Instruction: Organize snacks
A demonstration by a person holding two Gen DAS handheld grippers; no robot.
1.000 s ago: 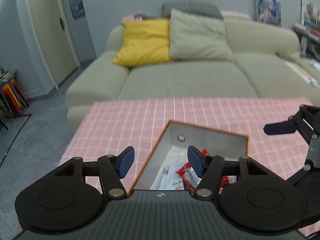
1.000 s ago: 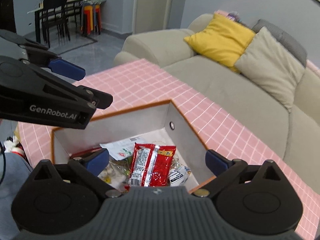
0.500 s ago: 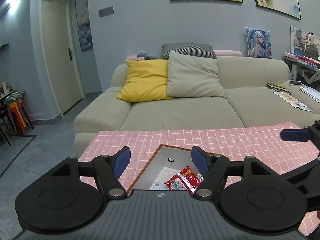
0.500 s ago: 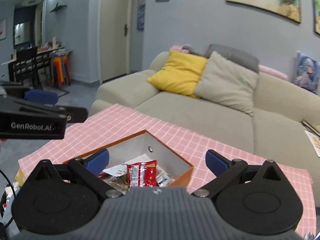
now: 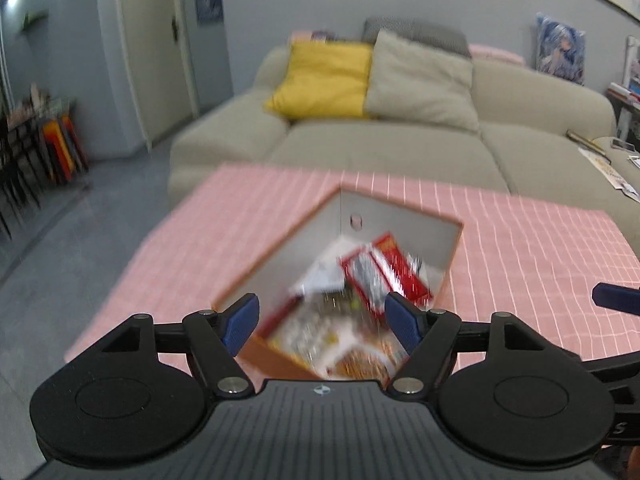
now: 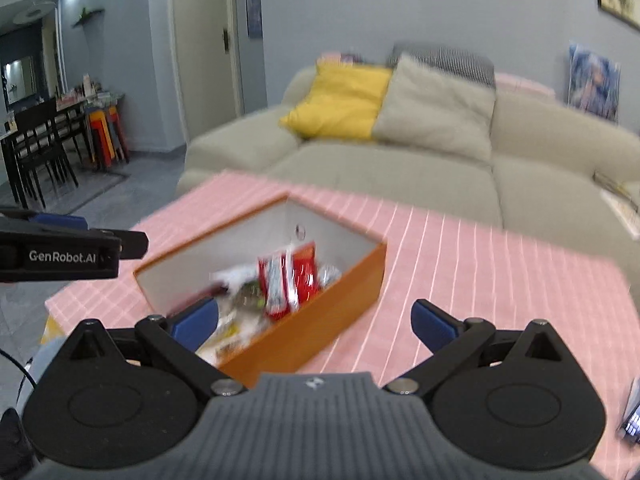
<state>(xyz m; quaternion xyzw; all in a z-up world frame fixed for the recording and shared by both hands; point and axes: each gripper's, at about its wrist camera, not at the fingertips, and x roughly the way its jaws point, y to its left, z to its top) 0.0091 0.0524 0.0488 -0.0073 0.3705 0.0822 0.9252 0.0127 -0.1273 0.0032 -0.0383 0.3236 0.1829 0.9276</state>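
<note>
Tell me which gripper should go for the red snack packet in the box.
Left, probably. The left gripper hangs open right over the orange box, with the red snack packet just past its fingertips. The right gripper is open too, but sits off the box's near side, mostly over the pink tablecloth.

Left hand-held gripper [image 5: 322, 322]: matte black linkage arms, two round black discs with raised centre caps, ribbed dark grey housing with small round logo, silver screw heads at pivots, blue ribbed fingertips [image 5: 239, 323]. Right hand-held gripper [image 6: 314, 322]: same build, black arms with triangular cut-outs, blue fingertips [image 6: 434, 325], silver screws. Left unit seen side-on in right wrist view: white "GenRobot.AI" lettering on black body. Thin black cable at lower left.
</note>
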